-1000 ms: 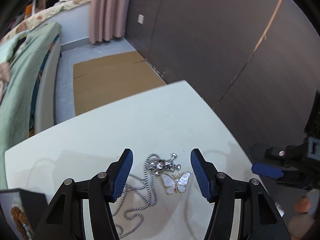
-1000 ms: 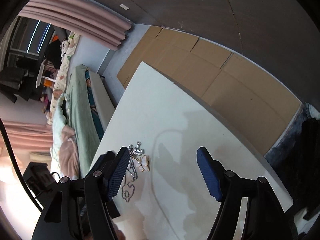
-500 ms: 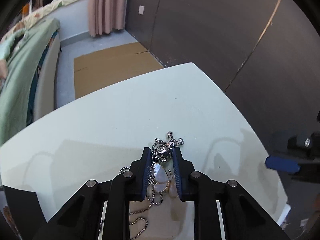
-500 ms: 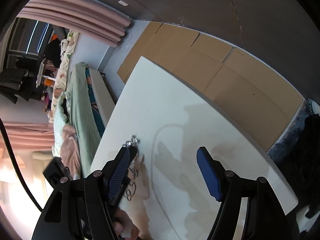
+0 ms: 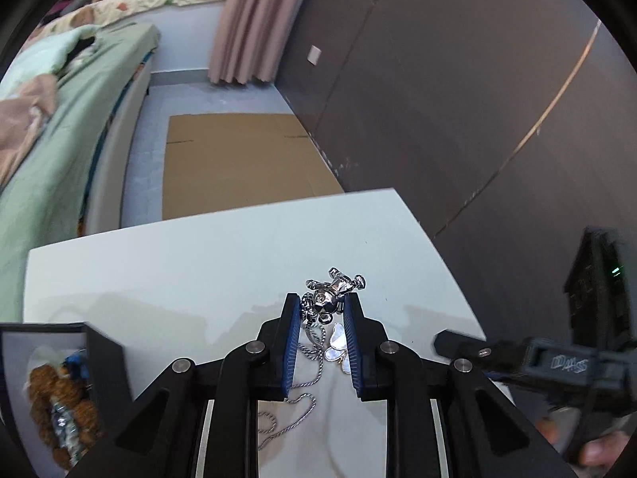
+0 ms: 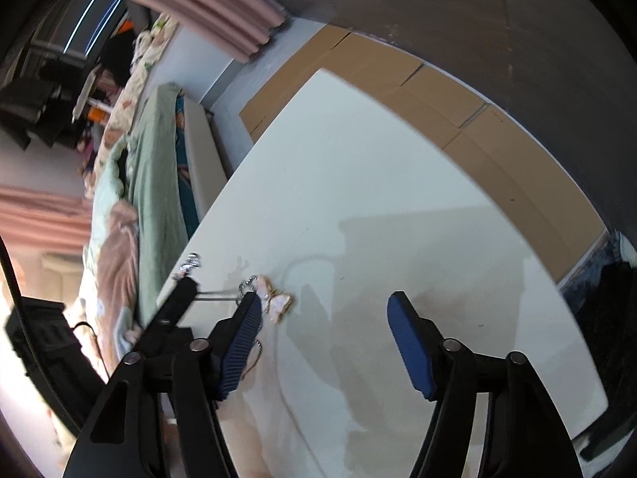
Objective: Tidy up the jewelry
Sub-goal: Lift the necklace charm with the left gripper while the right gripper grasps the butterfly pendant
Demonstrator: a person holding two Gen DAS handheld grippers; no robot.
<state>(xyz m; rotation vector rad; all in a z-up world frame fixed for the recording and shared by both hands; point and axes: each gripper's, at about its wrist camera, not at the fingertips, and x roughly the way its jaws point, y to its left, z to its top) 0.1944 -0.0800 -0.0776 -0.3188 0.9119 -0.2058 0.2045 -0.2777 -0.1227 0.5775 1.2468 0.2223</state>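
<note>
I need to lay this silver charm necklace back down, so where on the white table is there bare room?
Most of the table is bare: the whole far stretch towards the cardboard, and between the right gripper fingers. It is crowded only near the butterfly pendant, the chain and the black box at the left gripper.

A white table (image 5: 167, 279) spreads beneath and ahead of the gripper, its bare top showing faint stains. Beyond its far edge, flattened brown cardboard (image 5: 235, 167) lies on the grey floor (image 5: 147, 127). To the left of that stands a bed (image 5: 59, 127) with a rumpled green cover and a pinkish blanket bunched near its left end. Straight ahead, far off, a pink curtain (image 5: 254, 20) hangs to the floor. A dark wall (image 5: 458, 99) runs along the right side, carrying a small white switch plate (image 5: 314, 55).
</note>
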